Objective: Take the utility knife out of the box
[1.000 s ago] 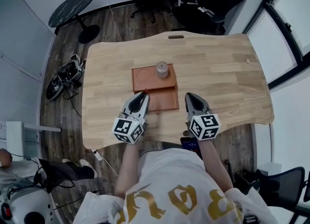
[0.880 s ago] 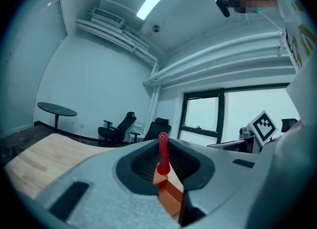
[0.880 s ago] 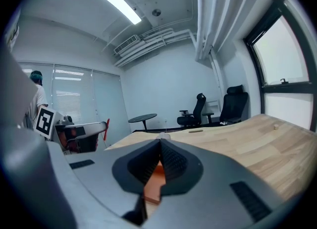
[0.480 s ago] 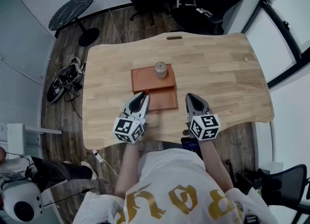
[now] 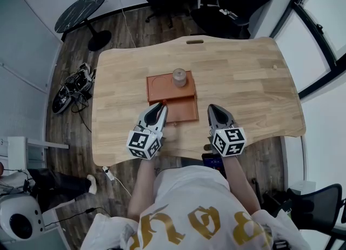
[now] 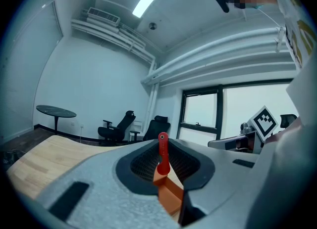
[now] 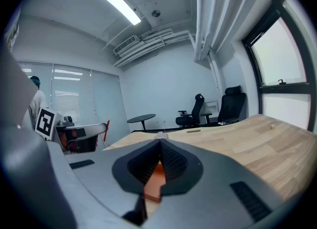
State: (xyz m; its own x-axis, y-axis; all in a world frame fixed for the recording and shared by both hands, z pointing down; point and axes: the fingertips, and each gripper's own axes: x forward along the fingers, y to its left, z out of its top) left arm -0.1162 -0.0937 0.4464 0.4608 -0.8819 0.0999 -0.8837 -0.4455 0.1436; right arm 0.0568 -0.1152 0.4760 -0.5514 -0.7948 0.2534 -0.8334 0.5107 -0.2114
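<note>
An orange-brown box (image 5: 181, 112) lies in the middle of the wooden table (image 5: 243, 87), with a grey cylinder (image 5: 179, 77) standing on its far part. My left gripper (image 5: 162, 105) hangs over the box's front left corner, shut on a slim red utility knife (image 5: 164, 102). In the left gripper view the knife (image 6: 162, 155) sticks up between the closed jaws of that gripper (image 6: 162, 145), a hole at its tip, with the box (image 6: 171, 197) below. My right gripper (image 5: 213, 107) is shut and empty just right of the box. The right gripper view shows the box (image 7: 154, 181) through the gap behind the gripper's (image 7: 159, 141) tips.
The table's front edge (image 5: 184, 154) runs just under both grippers, next to the person's body. Black office chairs (image 5: 227, 0) stand beyond the far edge. A round black side table (image 5: 81, 8) and a cable tangle (image 5: 73, 87) are on the floor to the left.
Both grippers stay where they were, the left still holding the red knife over the box corner. Only the head camera shifted a little.
</note>
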